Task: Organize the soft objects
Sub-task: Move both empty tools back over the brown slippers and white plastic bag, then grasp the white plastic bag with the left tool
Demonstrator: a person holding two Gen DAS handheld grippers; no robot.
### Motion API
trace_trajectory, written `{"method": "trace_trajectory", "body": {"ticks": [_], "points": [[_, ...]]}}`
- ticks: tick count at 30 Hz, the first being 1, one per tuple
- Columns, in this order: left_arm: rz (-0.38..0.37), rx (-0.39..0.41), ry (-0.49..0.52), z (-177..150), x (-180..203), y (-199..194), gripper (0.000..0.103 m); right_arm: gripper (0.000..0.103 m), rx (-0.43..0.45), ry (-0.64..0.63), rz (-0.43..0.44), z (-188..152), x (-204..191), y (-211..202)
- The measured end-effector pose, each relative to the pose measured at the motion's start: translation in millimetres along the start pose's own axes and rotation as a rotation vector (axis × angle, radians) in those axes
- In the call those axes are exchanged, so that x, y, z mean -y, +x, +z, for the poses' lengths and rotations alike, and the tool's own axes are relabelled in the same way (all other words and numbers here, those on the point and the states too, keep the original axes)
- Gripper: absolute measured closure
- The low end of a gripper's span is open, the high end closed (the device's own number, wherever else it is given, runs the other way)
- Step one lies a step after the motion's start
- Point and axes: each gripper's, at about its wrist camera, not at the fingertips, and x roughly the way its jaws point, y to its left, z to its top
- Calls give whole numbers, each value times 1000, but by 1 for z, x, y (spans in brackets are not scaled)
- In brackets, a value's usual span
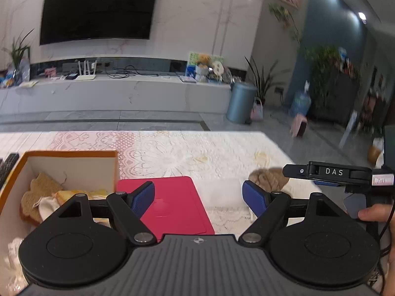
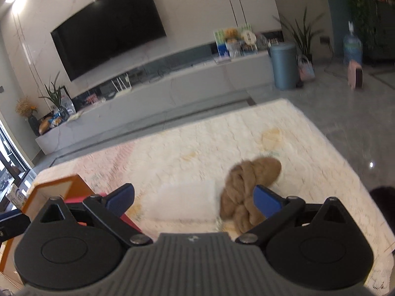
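Observation:
An orange box (image 1: 74,153) with white inner walls stands at the left and holds brown and yellow soft toys (image 1: 42,197). A red lid (image 1: 177,204) lies flat beside it. My left gripper (image 1: 198,198) hangs open over the lid with nothing between its fingers. A tan knotted yarn bundle (image 2: 246,187) lies on the lace tablecloth (image 2: 197,143), next to a white fluffy cloth (image 2: 185,202). My right gripper (image 2: 193,201) is open just above the cloth, its right finger (image 2: 267,201) over the yarn. The yarn bundle (image 1: 267,178) also shows in the left wrist view.
The right gripper's body (image 1: 333,172) and a person's thumb (image 1: 372,213) sit at the right of the left wrist view. Remote controls (image 1: 7,165) lie left of the box. Beyond the table edge are the tiled floor, a TV bench (image 1: 123,91) and a blue bin (image 1: 240,102).

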Motion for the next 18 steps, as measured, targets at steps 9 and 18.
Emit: {"method": "trace_trajectory", "body": {"ticks": [9, 18], "points": [[111, -119, 259, 2, 74, 56, 8, 3, -68, 83, -108, -20, 52, 28], [-52, -356, 527, -7, 137, 134, 8, 3, -58, 235, -161, -27, 97, 13]]}}
